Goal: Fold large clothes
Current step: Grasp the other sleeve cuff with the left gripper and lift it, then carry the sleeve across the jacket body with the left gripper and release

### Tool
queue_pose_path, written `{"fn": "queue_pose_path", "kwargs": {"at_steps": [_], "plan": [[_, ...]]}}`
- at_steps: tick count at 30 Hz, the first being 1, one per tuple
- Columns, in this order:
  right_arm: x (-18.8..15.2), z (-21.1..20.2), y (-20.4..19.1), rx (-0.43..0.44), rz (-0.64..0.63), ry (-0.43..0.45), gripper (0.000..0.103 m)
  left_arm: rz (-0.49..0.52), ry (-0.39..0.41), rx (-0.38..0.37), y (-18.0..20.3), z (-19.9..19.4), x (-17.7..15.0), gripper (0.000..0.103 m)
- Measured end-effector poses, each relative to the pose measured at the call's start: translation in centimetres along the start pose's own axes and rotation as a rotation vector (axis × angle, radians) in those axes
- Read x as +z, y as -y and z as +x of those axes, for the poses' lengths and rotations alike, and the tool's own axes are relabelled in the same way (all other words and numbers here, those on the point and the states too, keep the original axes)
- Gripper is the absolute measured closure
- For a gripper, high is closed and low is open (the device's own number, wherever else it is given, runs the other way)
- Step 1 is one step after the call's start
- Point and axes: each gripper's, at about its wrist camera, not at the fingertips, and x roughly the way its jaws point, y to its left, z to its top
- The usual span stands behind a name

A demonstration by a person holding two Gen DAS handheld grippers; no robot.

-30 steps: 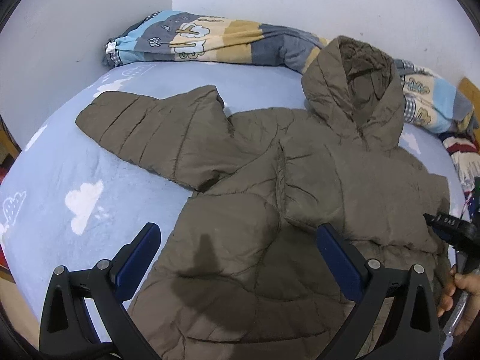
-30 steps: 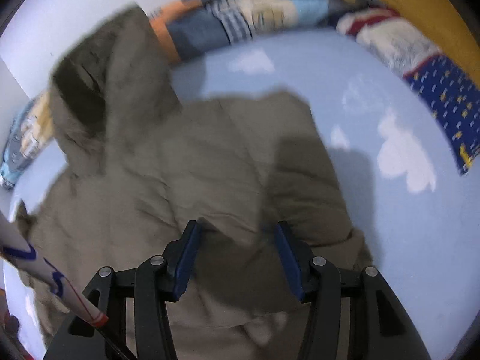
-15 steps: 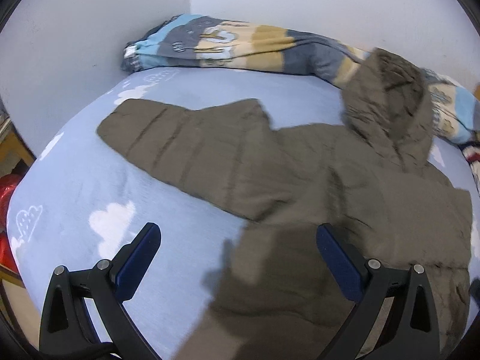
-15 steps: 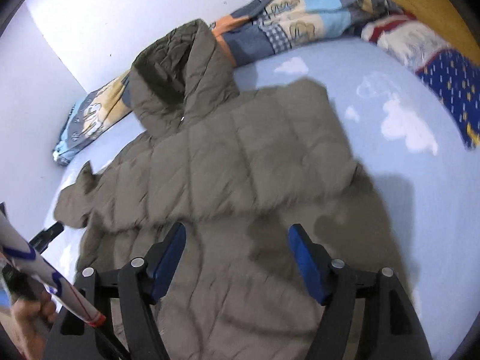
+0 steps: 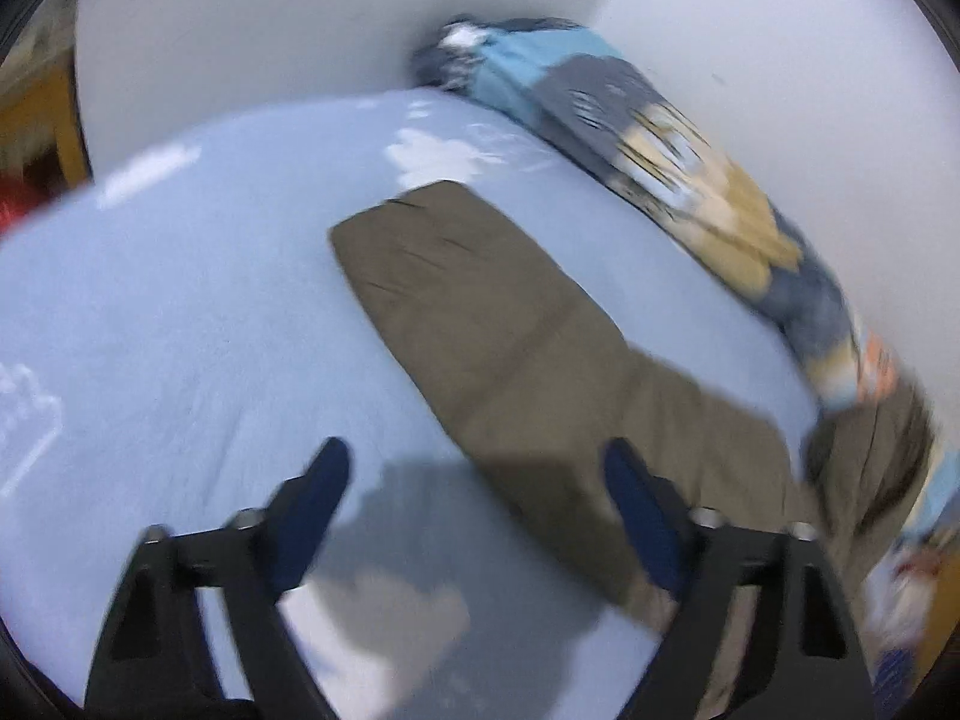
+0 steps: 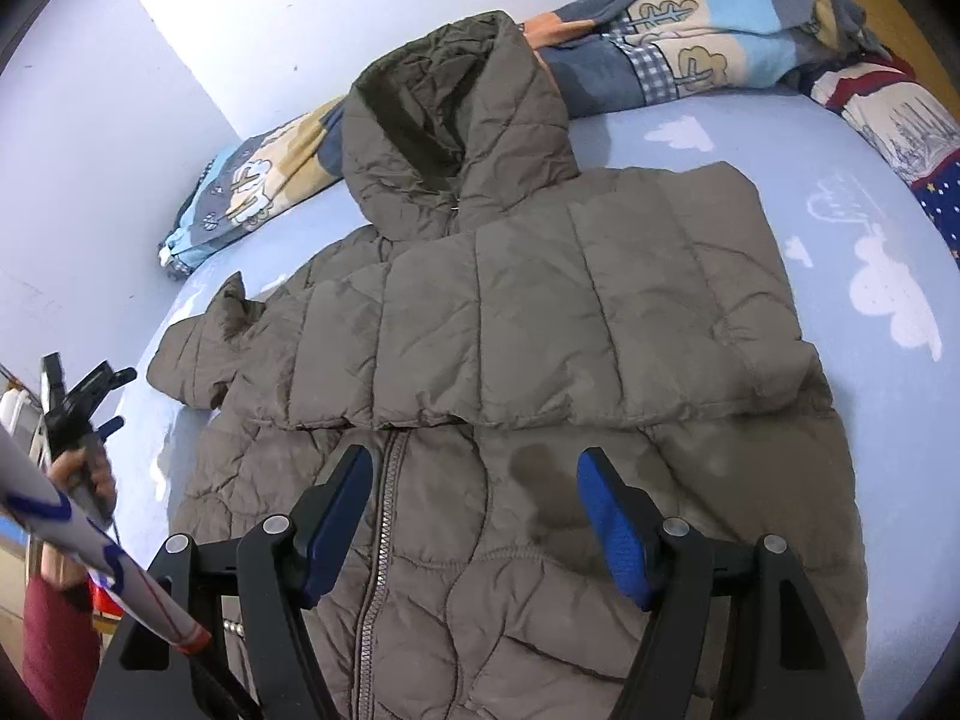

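Since the earlier frames, the olive-brown quilted hooded jacket (image 6: 540, 312) had gone from filling the left wrist view to showing mainly its one outstretched sleeve (image 5: 492, 312), lying from upper centre to lower right on the light blue cloud-print bed (image 5: 168, 324). That sleeve sat ahead and right of the left gripper (image 5: 474, 516), whose fingers had just been closing, nothing between them. The right gripper (image 6: 474, 516) hovered, fingers apart and empty, over the zipped front, farther from the sleeve.

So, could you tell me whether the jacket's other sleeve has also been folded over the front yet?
No: in the left wrist view that sleeve lies stretched out flat on the blue sheet, not over the jacket.
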Motion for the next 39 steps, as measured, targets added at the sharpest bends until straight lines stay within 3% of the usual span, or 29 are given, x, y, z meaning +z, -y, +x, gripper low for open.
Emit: {"fn": "queue_pose_path", "kwargs": {"at_steps": [2,3,8,12,15,16,18,19,22,29,34,39], "plan": [[-0.1,0.4,0.4,0.008,0.013,-0.011,0.028,-0.102,-0.016,-0.058,-2.8,2.1,2.1,0.037],[-0.1,0.8,0.5,-0.001,0.017,-0.020,0.028,-0.127,-0.022,-0.051,-3.7,2.8,2.8,0.039],[0.2,2.2,0.9,-0.021,0.021,-0.046,0.028,-0.178,0.009,-0.067,-6.2,5.1,5.2,0.040],[0.2,2.8,1.1,-0.033,0.029,-0.052,0.028,-0.285,-0.002,-0.188,-8.1,8.2,5.3,0.040],[0.2,3.0,1.2,-0.039,0.027,-0.054,0.028,-0.312,0.048,-0.243,-8.5,8.9,5.3,0.041],[0.1,3.0,1.3,-0.046,0.026,-0.051,0.028,-0.323,0.068,-0.271,-8.5,9.0,5.4,0.048],[0.2,3.1,1.4,-0.050,0.027,-0.049,0.028,-0.353,0.095,-0.320,-8.4,9.3,5.2,0.089],[0.2,3.1,1.5,-0.052,0.026,-0.049,0.028,-0.363,0.096,-0.325,-8.3,9.4,5.0,0.089],[0.3,2.8,1.8,-0.058,0.040,-0.037,0.028,-0.298,0.131,-0.244,-6.7,8.3,4.8,0.089],[1.2,0.1,2.2,-0.040,0.077,0.039,0.028,-0.155,0.180,-0.228,-1.6,2.1,5.5,0.090],[2.1,-2.5,2.8,-0.040,0.102,0.112,0.028,-0.003,0.248,-0.246,4.3,-5.2,4.7,0.090],[3.1,-5.4,4.3,-0.027,0.160,0.189,0.028,0.141,0.297,-0.341,11.8,-13.1,1.6,0.090]]}}
